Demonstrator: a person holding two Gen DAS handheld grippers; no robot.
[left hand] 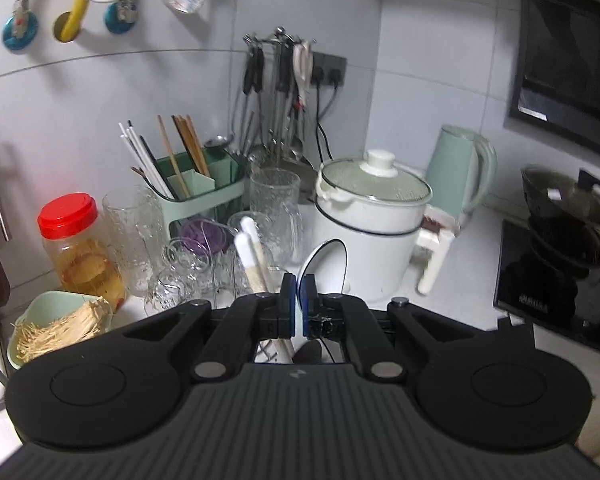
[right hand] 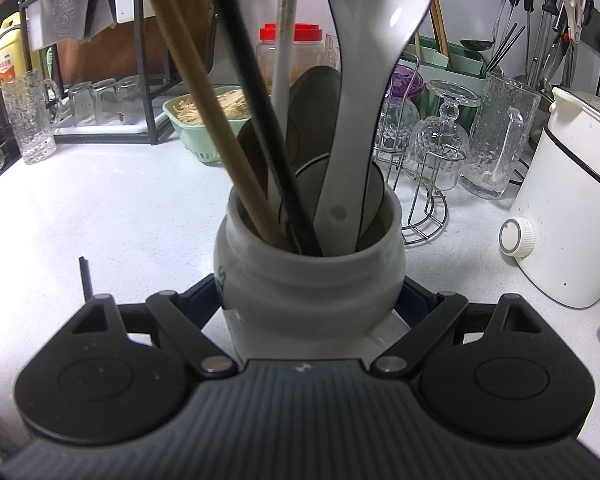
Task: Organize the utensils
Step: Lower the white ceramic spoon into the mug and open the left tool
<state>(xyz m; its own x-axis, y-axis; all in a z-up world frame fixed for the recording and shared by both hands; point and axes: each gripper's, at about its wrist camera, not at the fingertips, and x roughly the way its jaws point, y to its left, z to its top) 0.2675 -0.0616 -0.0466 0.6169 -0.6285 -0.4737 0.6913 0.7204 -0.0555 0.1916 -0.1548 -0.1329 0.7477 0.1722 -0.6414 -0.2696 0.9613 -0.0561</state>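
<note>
Several utensils are already stood in the white jar [right hand: 310,276] on the counter [right hand: 100,208] — a wooden chopstick [right hand: 204,112], a black chopstick [right hand: 256,104], a white chopstick [right hand: 283,52] and dark flat pieces behind. A white spoon [right hand: 364,92] is being handled at the jar mouth; its handle end is inside the rim, its bowl is pinched up top. The task is judged well along, though whether more loose utensils are left cannot be told. The left gripper [left hand: 299,304] is seen nearly pressed together, blue pads clamped on the spoon's thin edge [left hand: 324,264]. The right gripper [right hand: 312,300] is spread wide around the jar, its fingers set against both sides — the jar is steadied. A green chopstick caddy [left hand: 204,188] stands well behind, by the wall.
</note>
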